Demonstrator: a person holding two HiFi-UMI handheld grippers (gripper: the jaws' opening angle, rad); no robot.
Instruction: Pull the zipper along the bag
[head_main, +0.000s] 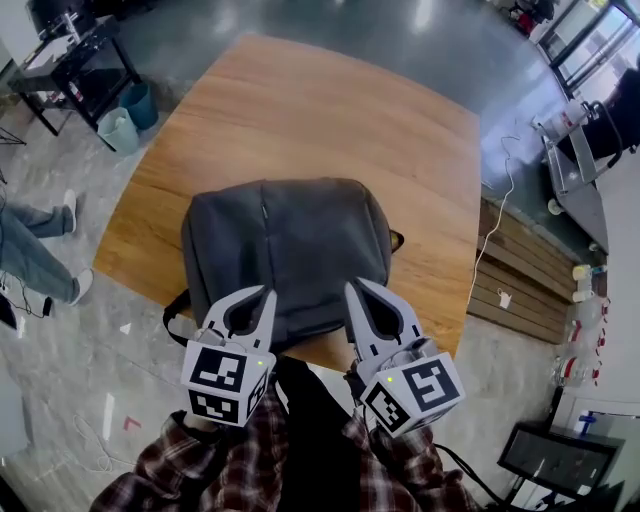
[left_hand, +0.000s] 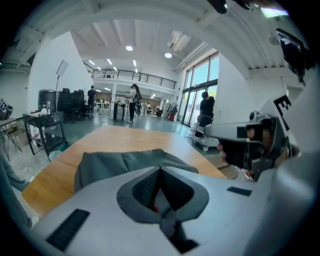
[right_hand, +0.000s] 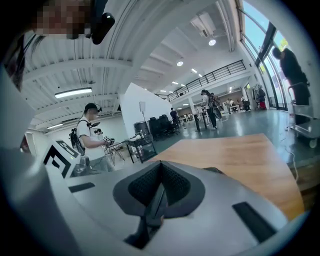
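Hall's wooden table (head_main: 300, 110) is carrying the grey bag (head_main: 285, 245), lying just ahead of left gripper (head_main: 267, 293) and right gripper (head_main: 352, 288), both pinched together, empty.

Centre of frame: bag (head_main: 285, 250) flat on table (head_main: 330, 120), close to table's lower edge. Lower centre, over bag's near edge: left gripper (head_main: 266, 294) at left, right gripper (head_main: 351, 288) at right, side by side, apart. Upper left, on floor beside table corner: two bins (head_main: 128, 115), cart (head_main: 75, 50) behind them. Left edge: person's legs (head_main: 30, 250), apart from table.

Matt cloth bag (head_main: 285, 250); smooth wood table (head_main: 330, 120)
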